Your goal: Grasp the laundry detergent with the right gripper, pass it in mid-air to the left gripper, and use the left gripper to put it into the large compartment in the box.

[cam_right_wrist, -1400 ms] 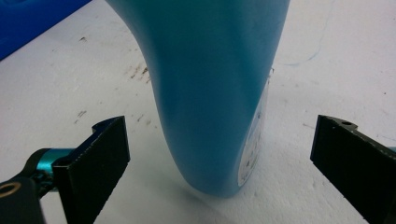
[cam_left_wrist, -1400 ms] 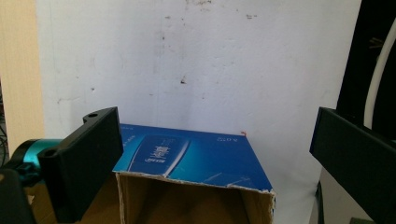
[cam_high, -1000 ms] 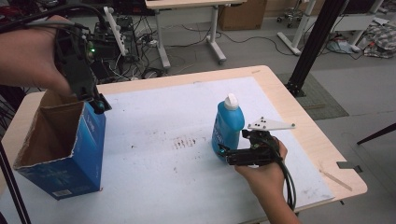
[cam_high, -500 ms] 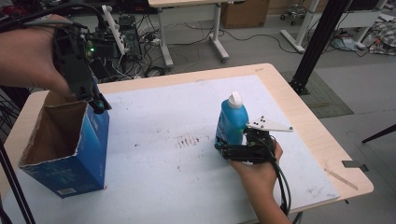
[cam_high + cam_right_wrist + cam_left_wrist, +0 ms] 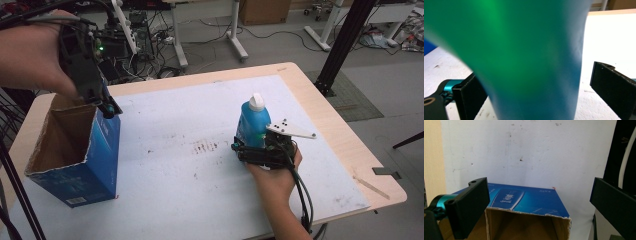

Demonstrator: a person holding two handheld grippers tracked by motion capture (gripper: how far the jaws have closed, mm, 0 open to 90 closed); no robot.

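A blue bottle (image 5: 252, 125) with a white cap stands upright on the white sheet, right of the middle. My right gripper (image 5: 248, 148) is low at its base, open, with one jaw on each side of the bottle. In the right gripper view the bottle (image 5: 524, 50) sits blurred between the jaws of that gripper (image 5: 535, 77), with a gap at the right jaw. An open-topped blue cardboard box (image 5: 95, 165) stands at the left. My left gripper (image 5: 107, 107) hangs open just above the box's far rim. In the left gripper view that gripper (image 5: 539, 187) looks down on the box (image 5: 524, 200).
A white sheet (image 5: 200, 190) with a brown stain (image 5: 204, 146) covers the wooden table (image 5: 345, 135). A black post (image 5: 345, 45) rises beyond the right corner. Cables and a power strip (image 5: 125, 25) lie on the floor past the far edge.
My right gripper has moved forward to the bottle, so its jaws now stand on either side of the base. The left gripper stays over the box.
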